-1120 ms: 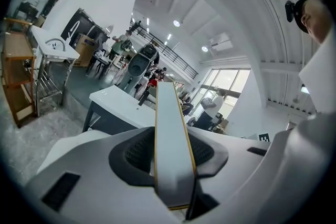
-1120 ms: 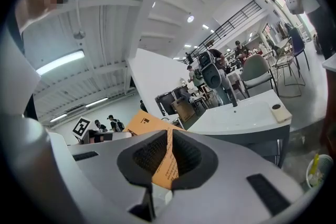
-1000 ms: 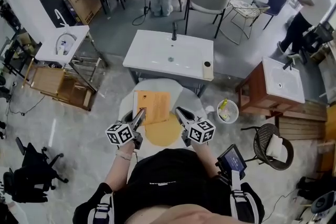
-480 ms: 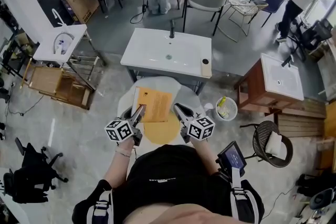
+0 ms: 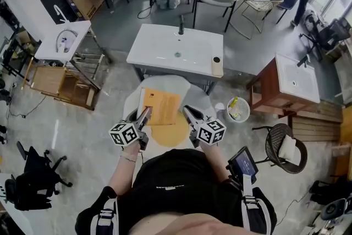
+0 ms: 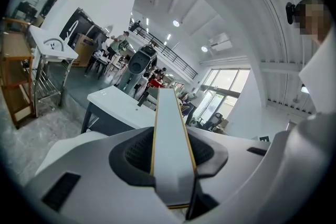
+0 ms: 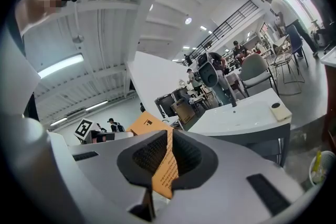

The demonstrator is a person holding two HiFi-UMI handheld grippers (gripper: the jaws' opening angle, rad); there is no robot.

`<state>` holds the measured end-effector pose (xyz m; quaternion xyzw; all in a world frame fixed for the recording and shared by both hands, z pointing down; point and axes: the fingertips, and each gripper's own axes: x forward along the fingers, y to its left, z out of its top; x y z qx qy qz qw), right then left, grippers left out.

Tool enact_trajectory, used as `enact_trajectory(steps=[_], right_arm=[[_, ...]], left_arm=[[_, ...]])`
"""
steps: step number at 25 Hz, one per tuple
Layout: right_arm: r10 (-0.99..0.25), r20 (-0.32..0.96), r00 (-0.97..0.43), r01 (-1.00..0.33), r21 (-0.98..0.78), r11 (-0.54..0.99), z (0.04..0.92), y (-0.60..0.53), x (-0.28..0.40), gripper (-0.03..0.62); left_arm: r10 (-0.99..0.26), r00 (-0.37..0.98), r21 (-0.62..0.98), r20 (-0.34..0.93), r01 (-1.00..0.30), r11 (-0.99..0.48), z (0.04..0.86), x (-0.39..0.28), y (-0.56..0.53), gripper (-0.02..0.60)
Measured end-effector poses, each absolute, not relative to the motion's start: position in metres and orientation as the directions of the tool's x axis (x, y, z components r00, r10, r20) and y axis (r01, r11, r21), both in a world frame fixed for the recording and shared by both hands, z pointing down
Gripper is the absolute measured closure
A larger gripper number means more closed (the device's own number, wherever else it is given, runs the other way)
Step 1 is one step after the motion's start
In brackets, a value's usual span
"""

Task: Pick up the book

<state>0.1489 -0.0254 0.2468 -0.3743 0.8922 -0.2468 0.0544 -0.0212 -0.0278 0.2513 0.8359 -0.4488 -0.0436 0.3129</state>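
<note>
An orange book (image 5: 160, 106) is held over a round white table (image 5: 193, 97) that bears a yellow round mat (image 5: 171, 136). My left gripper (image 5: 144, 116) is shut on the book's left side. In the left gripper view the pale page block with thin yellow cover edges (image 6: 171, 134) runs straight out between the dark pads (image 6: 137, 152). My right gripper (image 5: 188, 114) is shut on the book's right side. In the right gripper view an orange printed cover (image 7: 166, 168) is pinched between the pads (image 7: 188, 157).
A white sink counter (image 5: 176, 52) stands just beyond the table. A small white bucket (image 5: 237, 110) and a wooden sink cabinet (image 5: 289, 85) are at the right, with a black wire chair (image 5: 280, 146) nearer. Wooden shelves (image 5: 55, 85) stand at the left.
Both grippers and the book stay where they were. A person at the far right has walked further back.
</note>
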Motion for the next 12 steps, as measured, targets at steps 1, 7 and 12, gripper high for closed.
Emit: enact_trajectory(steps=[1,7,12], right_arm=[[-0.695,0.089,-0.714,-0.641,-0.482,0.597,0.2475,-0.0257,0.1492,0.546],[-0.690,0.096,-0.718,-0.640,-0.482,0.599,0.2504,-0.0224,0.1494,0.546],[-0.691,0.095,-0.716,-0.640,-0.483,0.597,0.2471,-0.0235,0.1482,0.546]], left_arm=[[-0.776,0.595,0.562,0.208,-0.722,-0.403,0.2515,-0.0203,-0.0280,0.428],[-0.767,0.607,0.567,0.207,-0.714,-0.411,0.2531,-0.0153,-0.0233,0.428],[-0.764,0.608,0.568,0.214,-0.714,-0.410,0.2527,-0.0174,-0.0249,0.428]])
